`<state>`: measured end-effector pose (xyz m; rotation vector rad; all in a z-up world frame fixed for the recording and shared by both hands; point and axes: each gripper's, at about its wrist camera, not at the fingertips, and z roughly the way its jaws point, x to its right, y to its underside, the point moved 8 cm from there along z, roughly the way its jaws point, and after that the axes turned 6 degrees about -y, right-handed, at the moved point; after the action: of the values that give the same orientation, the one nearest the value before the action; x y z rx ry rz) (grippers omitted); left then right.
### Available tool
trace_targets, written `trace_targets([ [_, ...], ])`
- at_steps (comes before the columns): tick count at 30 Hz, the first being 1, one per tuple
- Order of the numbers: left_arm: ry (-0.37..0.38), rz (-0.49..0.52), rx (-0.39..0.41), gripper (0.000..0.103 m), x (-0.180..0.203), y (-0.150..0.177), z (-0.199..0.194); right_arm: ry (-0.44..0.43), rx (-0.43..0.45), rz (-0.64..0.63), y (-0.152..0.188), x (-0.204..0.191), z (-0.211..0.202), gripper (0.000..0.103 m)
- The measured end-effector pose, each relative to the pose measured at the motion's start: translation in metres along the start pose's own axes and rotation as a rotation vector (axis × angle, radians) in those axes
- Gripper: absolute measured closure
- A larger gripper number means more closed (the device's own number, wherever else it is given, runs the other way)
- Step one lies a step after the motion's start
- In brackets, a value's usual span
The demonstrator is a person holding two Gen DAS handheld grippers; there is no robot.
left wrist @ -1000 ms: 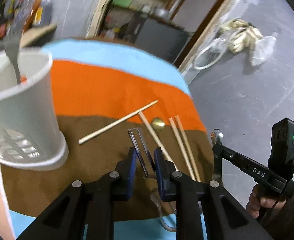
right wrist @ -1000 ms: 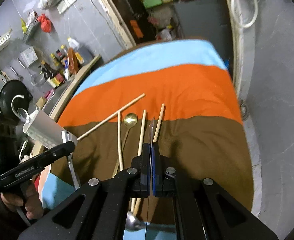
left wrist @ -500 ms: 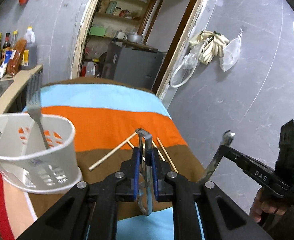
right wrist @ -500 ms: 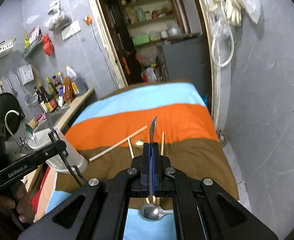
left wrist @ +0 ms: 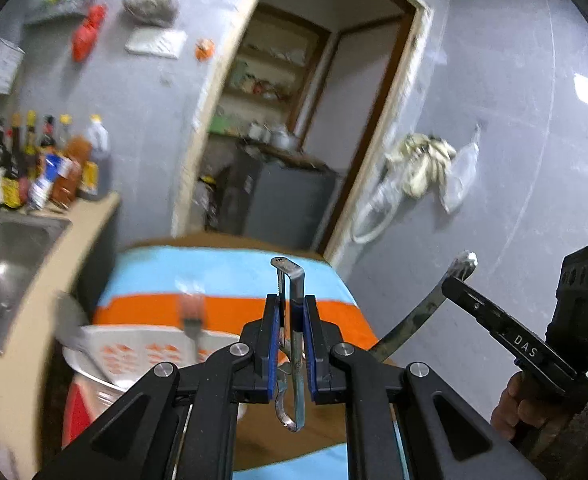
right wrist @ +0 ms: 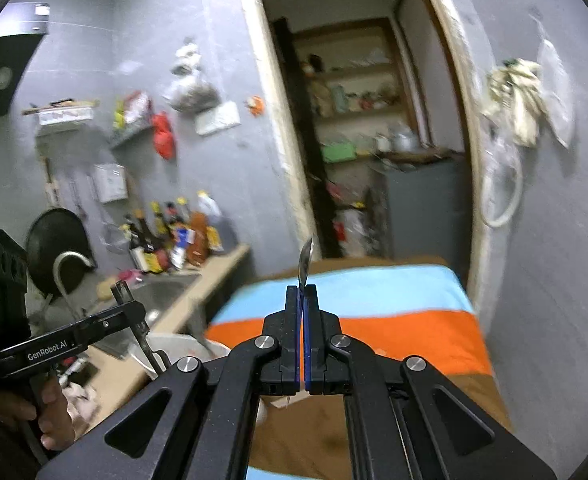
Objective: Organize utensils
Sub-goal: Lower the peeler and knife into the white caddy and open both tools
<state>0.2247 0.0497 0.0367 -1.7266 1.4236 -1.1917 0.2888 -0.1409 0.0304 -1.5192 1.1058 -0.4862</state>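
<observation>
My left gripper (left wrist: 291,308) is shut on a metal peeler (left wrist: 290,276) that stands upright between the pads, its square head above the fingertips. It hangs in the air over the white utensil caddy (left wrist: 106,344), which holds a fork (left wrist: 192,320). My right gripper (right wrist: 302,296) is shut on a flat steel utensil (right wrist: 306,256), seen edge-on with its tip up. In the left wrist view the right gripper (left wrist: 452,280) is at the right, the steel utensil (left wrist: 418,312) slanting down from it. The left gripper (right wrist: 128,308) shows low left above the caddy (right wrist: 182,344).
The table wears a blue, orange and brown striped cloth (left wrist: 214,272). To its left is a counter with a steel sink (left wrist: 10,252) and a row of bottles (left wrist: 46,168). A doorway (right wrist: 366,140) opens behind the table. A hand (left wrist: 510,412) holds the right gripper.
Both grippers have risen off the cloth with their utensils and tipped upward. The chopsticks and small spoon on the cloth have dropped out of view. The left jaws closed tighter on the peeler.
</observation>
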Motion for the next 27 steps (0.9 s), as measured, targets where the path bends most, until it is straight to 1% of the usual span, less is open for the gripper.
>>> trace_targets([
  [4, -0.084, -0.035, 0.06, 0.093, -0.041, -0.02, -0.021, -0.087, 0.012, -0.015, -0.008, -0.039, 0.024, 0.102],
  [7, -0.146, -0.055, 0.093, 0.093, -0.069, -0.029, -0.033, -0.129, 0.012, -0.035, -0.011, -0.064, 0.041, 0.102],
  [11, -0.204, -0.079, 0.116, 0.093, -0.095, -0.031, -0.038, -0.154, 0.004, -0.066, -0.007, -0.088, 0.062, 0.102],
  [13, -0.228, -0.088, 0.126, 0.093, -0.109, -0.033, -0.036, -0.148, -0.011, -0.092, -0.002, -0.097, 0.074, 0.102],
  [15, -0.238, -0.094, 0.128, 0.093, -0.118, -0.033, -0.031, -0.136, -0.024, -0.12, 0.003, -0.102, 0.084, 0.102],
  [19, -0.25, -0.086, 0.1, 0.093, -0.128, -0.027, -0.012, -0.12, -0.074, -0.139, 0.017, -0.107, 0.105, 0.102],
  [27, -0.26, -0.047, 0.04, 0.092, -0.133, -0.005, 0.021, -0.087, -0.169, -0.13, 0.051, -0.096, 0.126, 0.101],
])
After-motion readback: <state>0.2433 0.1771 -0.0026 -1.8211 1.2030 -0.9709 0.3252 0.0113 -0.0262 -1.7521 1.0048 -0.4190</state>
